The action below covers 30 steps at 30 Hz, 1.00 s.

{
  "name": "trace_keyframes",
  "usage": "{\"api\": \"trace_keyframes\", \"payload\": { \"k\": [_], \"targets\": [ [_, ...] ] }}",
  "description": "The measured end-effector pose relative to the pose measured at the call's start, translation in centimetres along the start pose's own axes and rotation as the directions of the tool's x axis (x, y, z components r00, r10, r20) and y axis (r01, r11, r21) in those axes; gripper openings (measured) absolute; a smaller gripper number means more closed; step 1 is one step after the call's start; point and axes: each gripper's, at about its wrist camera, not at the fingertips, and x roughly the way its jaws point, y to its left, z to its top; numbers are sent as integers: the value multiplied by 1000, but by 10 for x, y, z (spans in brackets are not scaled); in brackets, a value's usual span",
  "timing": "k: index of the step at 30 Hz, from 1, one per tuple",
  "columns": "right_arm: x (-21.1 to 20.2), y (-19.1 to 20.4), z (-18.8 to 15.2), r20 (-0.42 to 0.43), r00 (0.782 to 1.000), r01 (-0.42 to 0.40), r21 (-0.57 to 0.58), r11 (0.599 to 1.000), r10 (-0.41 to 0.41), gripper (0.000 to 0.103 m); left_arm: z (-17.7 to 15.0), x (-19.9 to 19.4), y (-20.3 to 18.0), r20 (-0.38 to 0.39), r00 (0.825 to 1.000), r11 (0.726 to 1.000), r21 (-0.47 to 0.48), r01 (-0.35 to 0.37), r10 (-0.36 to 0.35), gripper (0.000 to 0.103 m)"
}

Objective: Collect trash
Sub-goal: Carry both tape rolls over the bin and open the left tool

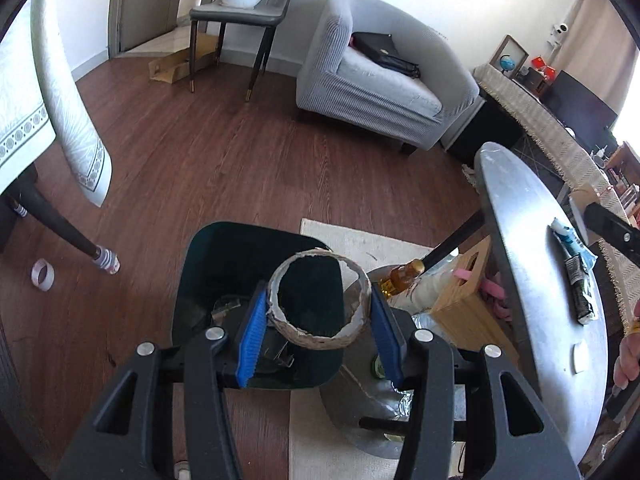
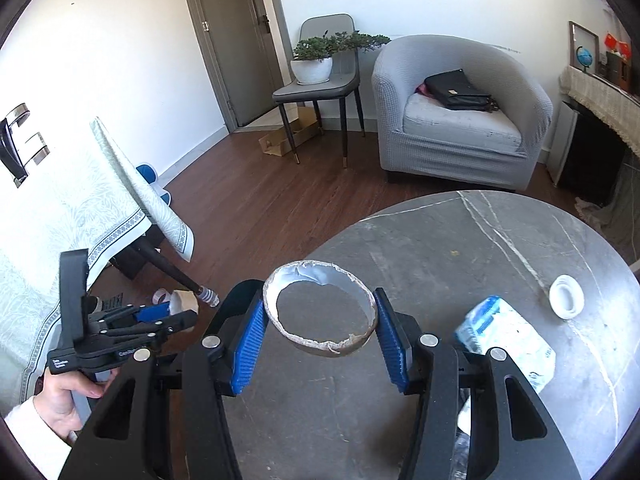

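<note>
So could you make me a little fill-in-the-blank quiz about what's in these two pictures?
1. Each gripper's blue jaws clamp a torn cardboard ___.
2. The left gripper holds its cardboard piece above the dark ___ bin.
3. The black bag lies on the grey ___.
4. The right gripper hovers over the round grey marble ___.

Missing: ring; trash; armchair; table

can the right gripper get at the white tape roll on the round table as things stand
Probably not yet: the right gripper is shut on a cardboard ring. The white tape roll lies uncovered on the table, with a plastic packet just beside it.
</note>
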Motion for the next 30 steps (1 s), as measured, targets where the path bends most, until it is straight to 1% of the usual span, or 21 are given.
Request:
{"api": "trace_keyframes", "payload": {
  "k": [5, 8, 12, 15, 17, 18, 19, 21, 24, 27, 30],
  "targets": [
    [12, 23, 2, -17, 999, -30, -28, 999, 29, 53, -6, 25, 16, -80, 996, 1000, -10, -26, 26, 52],
    [18, 33, 4, -24, 999, -49, -33, 998, 48, 53, -10, 38, 21, -114, 993, 999, -8, -40, 39, 52],
    [28, 47, 7, -36, 997, -77, -40, 996, 75, 53, -16, 52, 32, -146, 988, 998, -23, -63, 59, 52],
    [37, 61, 6, -54, 994, -96, -49, 994, 94, 53, -18, 62, 45, -153, 983, 994, -44, -105, 97, 52],
    [43, 71, 4, -66, 992, -110, -58, 992, 106, 53, -17, 66, 53, -161, 981, 991, -65, -117, 105, 51],
    [45, 75, 4, -72, 991, -114, -63, 991, 109, 53, -17, 67, 56, -162, 981, 990, -73, -120, 107, 54],
    [49, 80, 4, -79, 991, -116, -70, 991, 110, 53, -17, 67, 58, -162, 981, 990, -81, -117, 103, 59],
    [57, 90, 4, -95, 990, -114, -77, 990, 107, 53, -16, 64, 65, -158, 984, 990, -102, -100, 83, 66],
    [69, 101, 2, -113, 989, -108, -83, 991, 99, 53, -14, 53, 76, -135, 989, 989, -132, -72, 54, 67],
    [79, 113, 2, -124, 987, -109, -86, 990, 98, 53, -8, 35, 88, -88, 995, 984, -162, -68, 54, 67],
    [90, 124, 1, -134, 987, -102, -96, 990, 88, 53, -2, 13, 102, -37, 998, 979, -193, -65, 59, 62]
  ]
}}
